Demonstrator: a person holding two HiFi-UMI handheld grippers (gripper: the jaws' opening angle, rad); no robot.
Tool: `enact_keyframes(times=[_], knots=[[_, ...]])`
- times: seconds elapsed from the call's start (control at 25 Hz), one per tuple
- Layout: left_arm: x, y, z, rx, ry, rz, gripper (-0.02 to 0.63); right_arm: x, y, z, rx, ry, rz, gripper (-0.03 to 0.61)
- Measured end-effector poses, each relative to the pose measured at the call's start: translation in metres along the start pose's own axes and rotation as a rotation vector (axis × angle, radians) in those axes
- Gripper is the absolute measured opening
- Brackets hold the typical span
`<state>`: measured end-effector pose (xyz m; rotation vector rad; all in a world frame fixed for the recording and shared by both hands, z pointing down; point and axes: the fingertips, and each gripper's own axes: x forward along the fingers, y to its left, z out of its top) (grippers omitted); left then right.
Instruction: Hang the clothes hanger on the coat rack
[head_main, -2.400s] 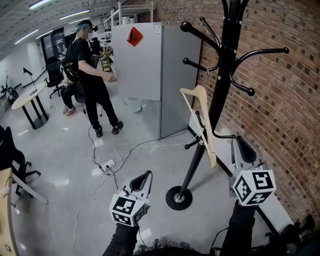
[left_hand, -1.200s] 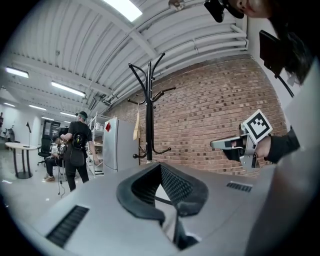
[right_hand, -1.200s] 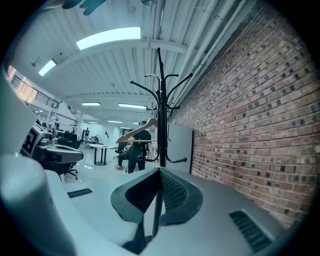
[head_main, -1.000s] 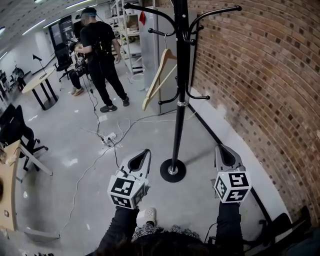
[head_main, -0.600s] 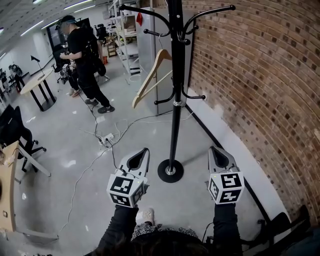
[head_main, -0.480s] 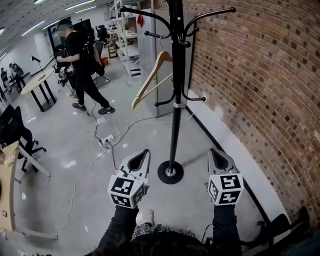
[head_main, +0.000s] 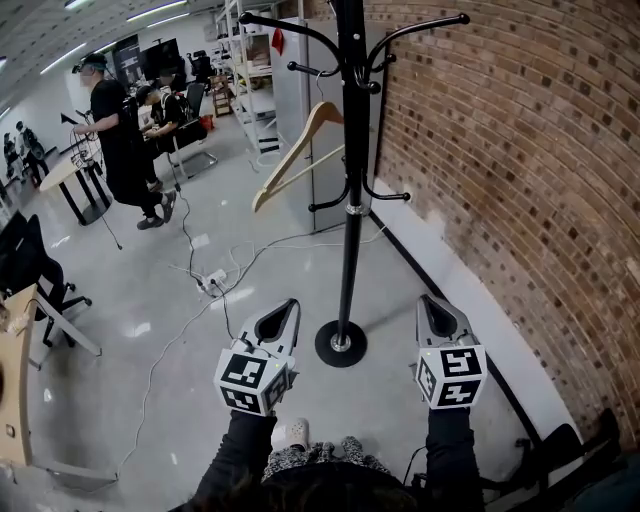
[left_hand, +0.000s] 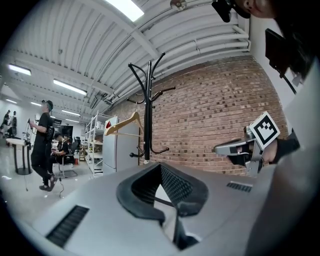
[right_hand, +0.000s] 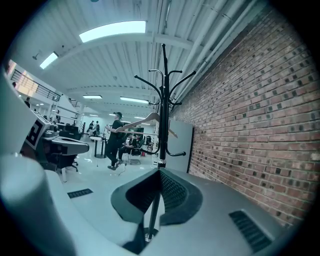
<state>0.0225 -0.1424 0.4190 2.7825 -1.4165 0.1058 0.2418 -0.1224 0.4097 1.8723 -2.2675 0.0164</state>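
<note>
Wooden hanger (head_main: 287, 155) is hanging by its hook on a left-side prong of the black coat rack (head_main: 349, 230), high up at far centre. It's tilting down-left, so the job is looking done. Left gripper (head_main: 285, 312) & right gripper (head_main: 432, 308) are sitting low & near, one either side of the rack's round base and well apart from the hanger. They're prob. being held back there so nothing is knocking it off. Both are showing jaws pressed together at the tips w/ nothing pinched between them; only floor, and for the right one the rack pole, is showing through the gap behind the tips. No container is taking part here. Far-left shelving (head_main: 250, 60) is carrying boxes etc., too small to tell what. A person (head_main: 120, 140) is walking at far left, w/ cables (head_main: 212, 283) lying across the floor.
</note>
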Motion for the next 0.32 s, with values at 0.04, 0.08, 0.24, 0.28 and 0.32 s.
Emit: enact_keyframes(times=[0.04, 0.08, 0.24, 0.28, 0.32], knots=[[-0.0009, 0.0007, 0.0002, 0.0, 0.0, 0.0, 0.008, -0.0003, 0.0008, 0.0007, -0.001, 0.0, 0.0, 0.008], [-0.0018, 0.0014, 0.0003, 0.0, 0.0, 0.0, 0.008, -0.0005, 0.0017, 0.0013, 0.0, 0.0, 0.0, 0.008], [-0.0053, 0.0024, -0.0006, 0.002, 0.003, -0.006, 0.007, -0.0024, 0.0035, 0.0018, -0.001, 0.0, -0.005, 0.008], [-0.0061, 0.0025, -0.0008, 0.004, 0.003, -0.007, 0.008, -0.003, 0.0038, 0.002, -0.003, -0.001, -0.007, 0.008], [-0.007, 0.0026, -0.0011, 0.005, 0.004, -0.009, 0.008, -0.0035, 0.004, 0.0023, -0.004, -0.002, -0.009, 0.008]])
